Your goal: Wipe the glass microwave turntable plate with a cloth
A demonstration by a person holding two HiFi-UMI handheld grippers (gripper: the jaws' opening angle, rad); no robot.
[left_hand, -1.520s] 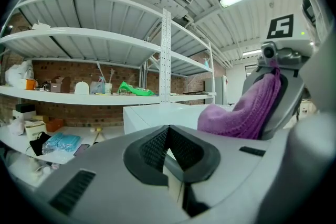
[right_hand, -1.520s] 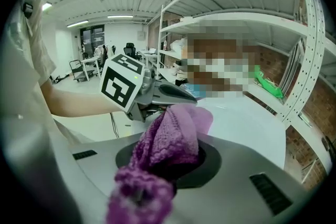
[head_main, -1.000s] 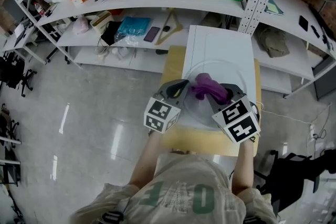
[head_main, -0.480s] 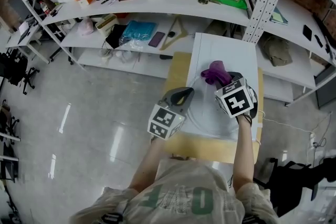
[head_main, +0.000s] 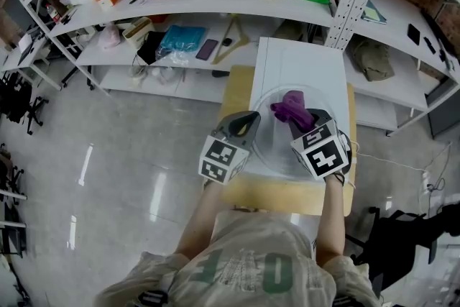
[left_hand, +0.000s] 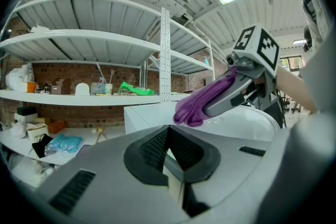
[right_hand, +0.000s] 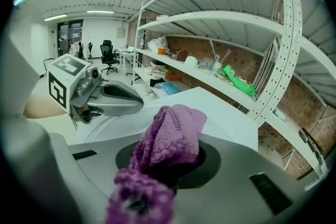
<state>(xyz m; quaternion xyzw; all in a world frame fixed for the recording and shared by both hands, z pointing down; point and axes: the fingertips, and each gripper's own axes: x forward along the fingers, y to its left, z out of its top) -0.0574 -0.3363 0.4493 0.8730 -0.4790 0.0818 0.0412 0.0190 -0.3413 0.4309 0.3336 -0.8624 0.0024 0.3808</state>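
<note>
Wiping looks underway to us: right claw [head_main: 299, 120] clamping the purple knitted cloth [head_main: 290, 106] over the round clear glass turntable plate [head_main: 276, 148] on the white tabletop [head_main: 302, 60], left claw [head_main: 252, 116] pinching its rim.

The plate [head_main: 277, 146] lies on a board [head_main: 302, 61] on the table [head_main: 287, 195]. The cloth [head_main: 291, 110] lies on the plate's far right part. Shelves [head_main: 180, 5] stand behind the table.

left gripper [left_hand: 172, 160] closed on the near rim of the glass plate [left_hand: 249, 122], right gripper [left_hand: 212, 105] holding a purple cloth [left_hand: 190, 108] over it (cluttered shelves [left_hand: 79, 97] behind)
</note>
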